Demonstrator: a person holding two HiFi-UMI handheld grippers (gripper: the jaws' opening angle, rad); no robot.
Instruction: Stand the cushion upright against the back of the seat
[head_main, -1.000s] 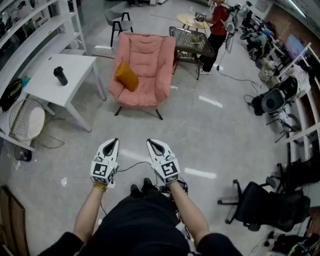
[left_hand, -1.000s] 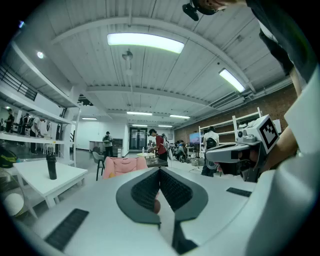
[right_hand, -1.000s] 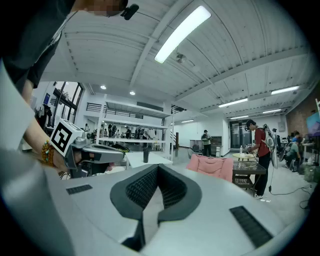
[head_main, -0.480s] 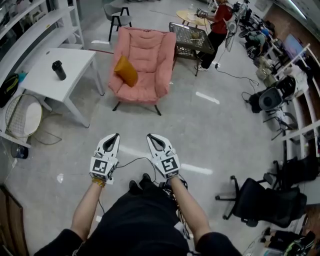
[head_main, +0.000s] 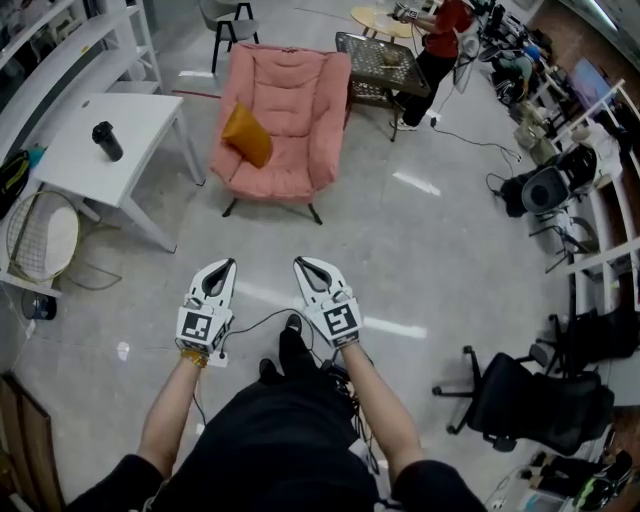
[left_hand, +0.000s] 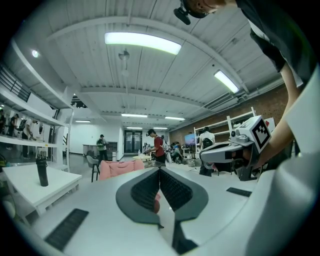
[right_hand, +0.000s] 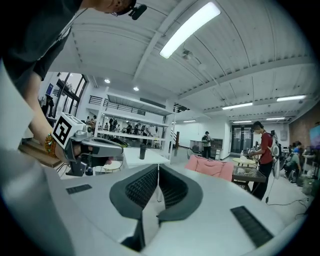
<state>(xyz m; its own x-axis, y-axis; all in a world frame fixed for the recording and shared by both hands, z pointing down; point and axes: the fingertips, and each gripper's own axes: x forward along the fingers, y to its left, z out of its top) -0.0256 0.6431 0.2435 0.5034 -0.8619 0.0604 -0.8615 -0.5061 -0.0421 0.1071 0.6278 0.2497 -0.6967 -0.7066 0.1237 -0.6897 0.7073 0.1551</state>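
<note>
Both sets of jaws were closed, pads together, with nothing between them. I held the left gripper (head_main: 226, 264) and the right gripper (head_main: 302, 263) side by side, a little apart, over the grey floor (head_main: 420, 250). The pink armchair (head_main: 290, 100) stood well ahead of them. The orange cushion (head_main: 247, 135) sat on the left side of its seat, tilted. It seemed to lean on the armrest rather than the back, though from that height I couldn't be sure. A white table (head_main: 70, 150) carrying a dark bottle (head_main: 107, 141) stood left of the armchair, and a person in red (head_main: 445, 35) stood beyond it.
</note>
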